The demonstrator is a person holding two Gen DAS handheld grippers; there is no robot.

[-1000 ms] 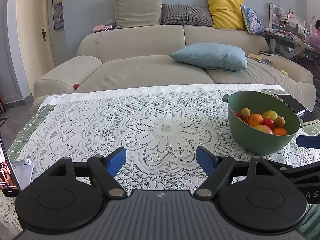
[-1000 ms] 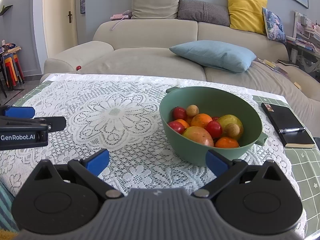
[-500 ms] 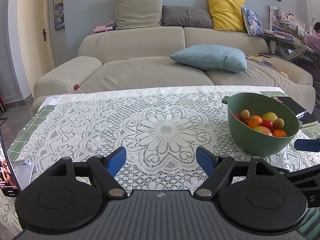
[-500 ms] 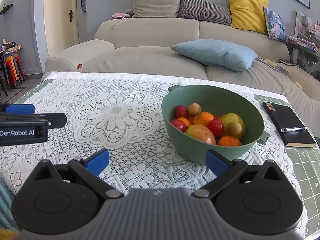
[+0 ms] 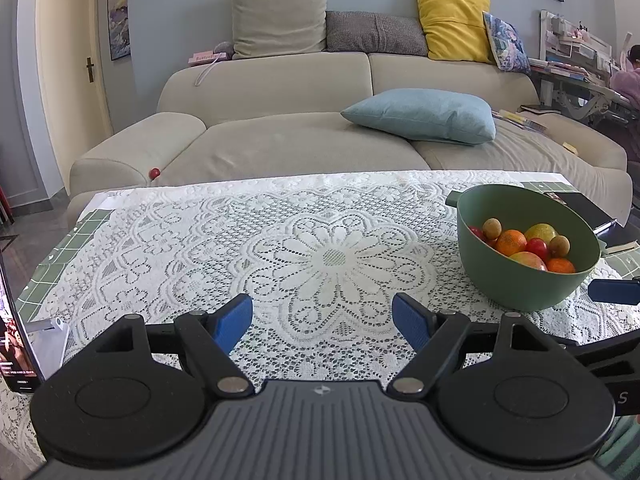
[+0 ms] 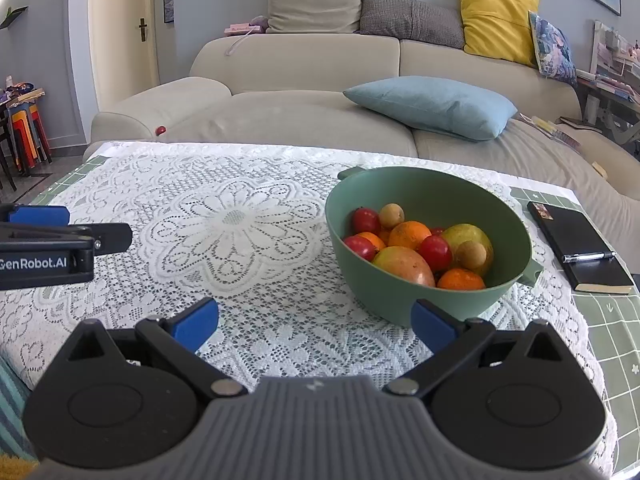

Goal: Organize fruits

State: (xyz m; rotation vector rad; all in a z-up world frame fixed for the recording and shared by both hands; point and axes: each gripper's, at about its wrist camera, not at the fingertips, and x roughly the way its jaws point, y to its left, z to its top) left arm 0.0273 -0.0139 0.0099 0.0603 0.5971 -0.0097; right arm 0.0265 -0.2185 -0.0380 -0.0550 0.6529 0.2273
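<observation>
A green bowl (image 6: 432,194) stands on the lace-covered table at the right. It holds several fruits: oranges (image 6: 407,235), red tomatoes (image 6: 435,251), a mango (image 6: 404,266), a yellow-green fruit (image 6: 468,236) and small tan longans (image 6: 391,215). The bowl also shows in the left wrist view (image 5: 532,294). My right gripper (image 6: 314,322) is open and empty, just in front of the bowl. My left gripper (image 5: 322,322) is open and empty over the middle of the lace cloth, left of the bowl.
A black notebook with a pen (image 6: 580,250) lies right of the bowl. A phone on a stand (image 5: 16,336) is at the table's left edge. A beige sofa (image 5: 280,144) with a blue cushion (image 5: 424,116) stands behind the table.
Both grippers have drawn back slightly from the table; the bowl sits a little higher and further away in both views. Jaws unchanged.
</observation>
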